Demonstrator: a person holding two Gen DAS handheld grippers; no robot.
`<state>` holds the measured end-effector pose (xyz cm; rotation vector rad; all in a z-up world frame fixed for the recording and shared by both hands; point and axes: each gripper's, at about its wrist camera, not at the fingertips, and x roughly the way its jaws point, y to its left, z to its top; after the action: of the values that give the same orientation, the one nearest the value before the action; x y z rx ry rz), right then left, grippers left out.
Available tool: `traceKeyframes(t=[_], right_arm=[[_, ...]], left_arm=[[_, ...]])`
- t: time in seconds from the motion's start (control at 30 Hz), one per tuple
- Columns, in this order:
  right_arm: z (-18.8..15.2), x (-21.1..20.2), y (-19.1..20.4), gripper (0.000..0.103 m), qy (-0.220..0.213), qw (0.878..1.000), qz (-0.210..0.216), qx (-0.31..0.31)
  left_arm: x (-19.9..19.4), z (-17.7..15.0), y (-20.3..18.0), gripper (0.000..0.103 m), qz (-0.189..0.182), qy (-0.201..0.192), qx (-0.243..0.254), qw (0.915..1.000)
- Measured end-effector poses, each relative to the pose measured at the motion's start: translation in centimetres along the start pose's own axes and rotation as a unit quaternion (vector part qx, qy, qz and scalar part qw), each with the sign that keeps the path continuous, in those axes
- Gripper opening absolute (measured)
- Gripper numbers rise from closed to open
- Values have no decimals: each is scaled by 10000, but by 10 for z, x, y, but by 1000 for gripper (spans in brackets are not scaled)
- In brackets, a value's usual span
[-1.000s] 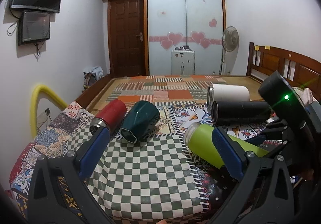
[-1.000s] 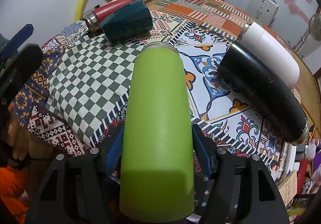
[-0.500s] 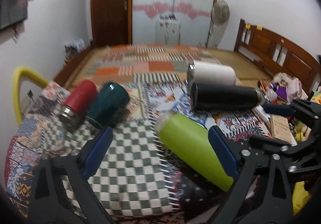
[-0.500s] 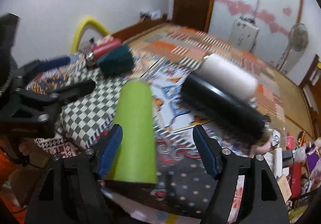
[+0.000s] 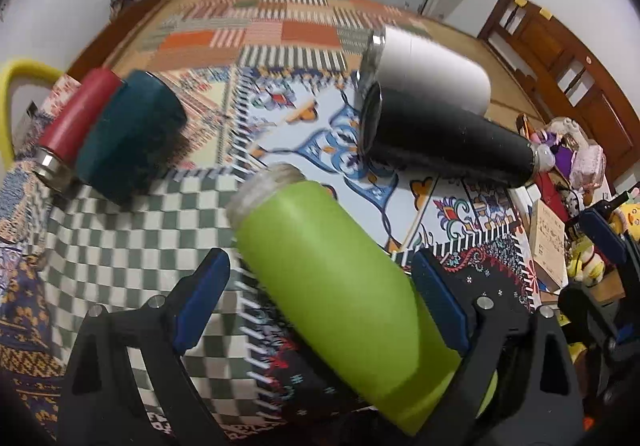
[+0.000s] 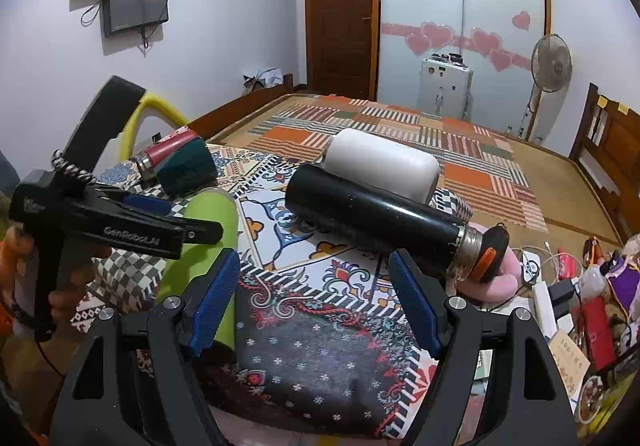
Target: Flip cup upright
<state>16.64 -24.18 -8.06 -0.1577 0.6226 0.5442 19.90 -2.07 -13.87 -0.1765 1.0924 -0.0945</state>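
The green cup (image 5: 348,282) lies on its side on the patterned cloth (image 5: 132,242). The left gripper (image 5: 320,298) is wide open around it; the right finger (image 5: 438,304) is very close to its side, the left finger (image 5: 202,300) is apart. Behind the green cup lie a black bottle (image 5: 444,140) and a white cup (image 5: 432,76). To its left lie a dark teal cup (image 5: 132,136) and a red bottle (image 5: 76,118).

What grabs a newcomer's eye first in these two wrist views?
The lime-green bottle, lying on its side between the open left tongs, fills the near centre of the left view. Behind it lie the black bottle and white cup side by side, with a red cup and dark teal cup at far left. The right tongs are open over the patterned cloth, holding nothing.
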Motion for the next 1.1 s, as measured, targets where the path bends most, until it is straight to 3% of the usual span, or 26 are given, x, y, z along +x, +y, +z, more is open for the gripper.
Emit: traceKeyframes(t=[0.27,0.4,0.6,0.7,1.1], right_arm=[[-11,4,-11,74,-53,10000,4,56],[-14,5,-15,74,-67,9999,45,120],[-16,3,-17,74,-81,9999,-31,135],[-16,1,-17,74,-90,9998,-59,146],[-7,-6,-11,74,-293,9994,-18,175]], left_arm=[[20,12,0,93,-51,261,-225,9994],[31,18,11,86,-170,424,-574,9973],[28,25,13,72,-357,426,-475,9973],[16,27,15,66,-581,246,-416,9971],[-36,27,9,63,-727,-541,0,9959]])
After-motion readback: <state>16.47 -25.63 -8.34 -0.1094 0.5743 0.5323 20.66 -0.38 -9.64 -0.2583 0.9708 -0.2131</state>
